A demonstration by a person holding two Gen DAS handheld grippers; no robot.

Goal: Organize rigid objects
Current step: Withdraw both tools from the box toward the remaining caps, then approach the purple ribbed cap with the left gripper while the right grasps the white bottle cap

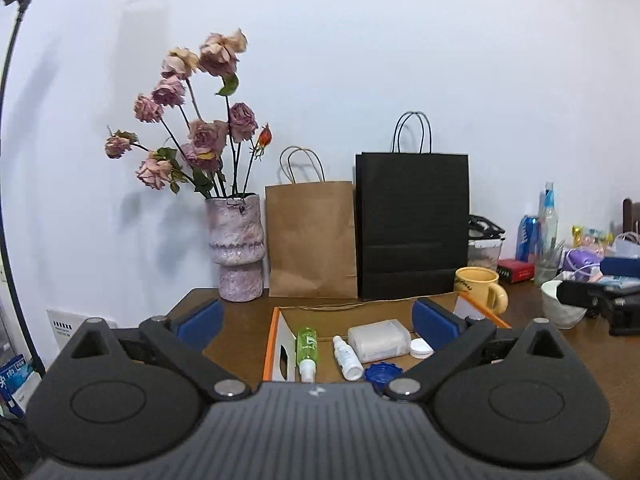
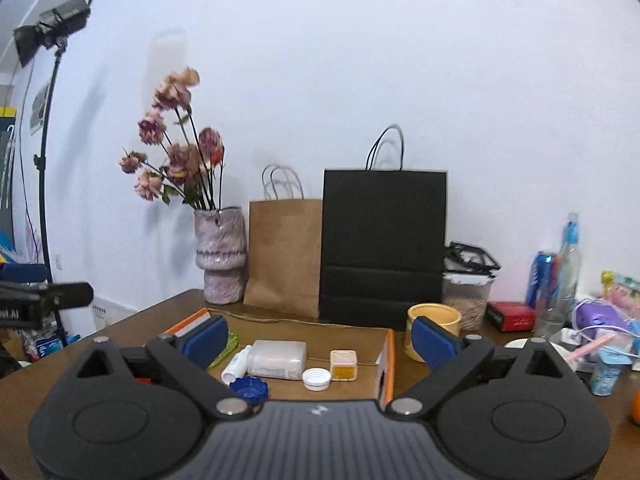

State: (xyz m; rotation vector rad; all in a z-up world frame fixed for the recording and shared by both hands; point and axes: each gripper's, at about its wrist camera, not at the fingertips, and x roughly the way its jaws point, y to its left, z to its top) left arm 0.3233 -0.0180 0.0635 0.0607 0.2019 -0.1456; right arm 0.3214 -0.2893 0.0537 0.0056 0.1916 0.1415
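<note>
left wrist view: your left gripper (image 1: 316, 322) and right gripper (image 2: 320, 338) hang spread wide, holding nothing; the small bottles (image 1: 347, 352) lie low centre inside the cardboard box (image 1: 271, 344). approach one squarely, then pinch mid-body.

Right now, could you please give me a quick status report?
Both hand-held grippers, left and right, open, empty. Bottles, caps lying in cardboard box. Yellow mug beside box.

Bright even light, soft wall shadows, fisheye-bent edges
</note>
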